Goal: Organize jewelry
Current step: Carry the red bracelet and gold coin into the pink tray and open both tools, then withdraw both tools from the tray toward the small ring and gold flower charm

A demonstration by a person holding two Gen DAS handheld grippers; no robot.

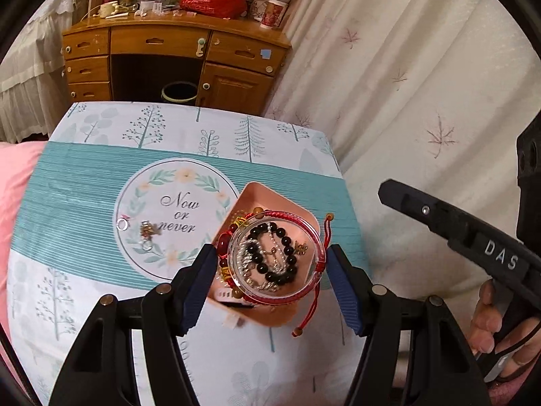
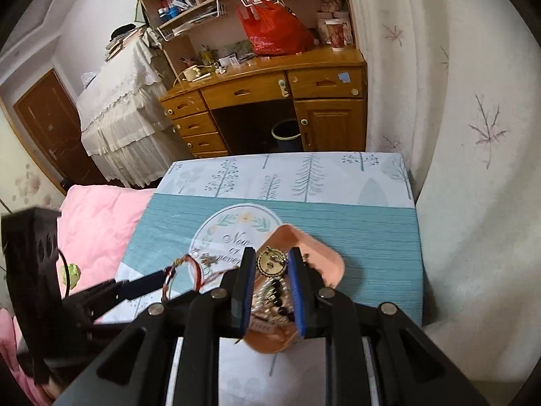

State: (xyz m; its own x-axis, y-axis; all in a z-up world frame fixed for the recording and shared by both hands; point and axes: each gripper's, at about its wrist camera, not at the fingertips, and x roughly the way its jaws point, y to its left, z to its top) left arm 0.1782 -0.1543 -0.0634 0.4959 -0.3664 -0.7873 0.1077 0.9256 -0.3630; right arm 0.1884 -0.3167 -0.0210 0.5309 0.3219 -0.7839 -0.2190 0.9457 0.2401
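A pink tray (image 1: 260, 196) holding several bracelets sits on the patterned table. My left gripper (image 1: 272, 260) is shut on a red cord bracelet wound on a clear round ring (image 1: 287, 216), held just above the tray. A black bead bracelet (image 1: 287, 264) and a silver chain lie beneath. My right gripper (image 2: 270, 267) is shut on a round gold pendant (image 2: 270, 264), held over the pink tray (image 2: 331, 264). A small silver ring (image 1: 122, 225) and a charm (image 1: 147, 231) lie on the table's round emblem. The left gripper also shows in the right wrist view (image 2: 169, 279), with the red bracelet.
The table (image 1: 84, 176) has a teal and white tree-print cover, with a pink quilt (image 2: 98, 223) at its left. A wooden desk (image 1: 169, 57) with a bin beneath stands beyond. White curtains (image 1: 405, 84) hang at the right.
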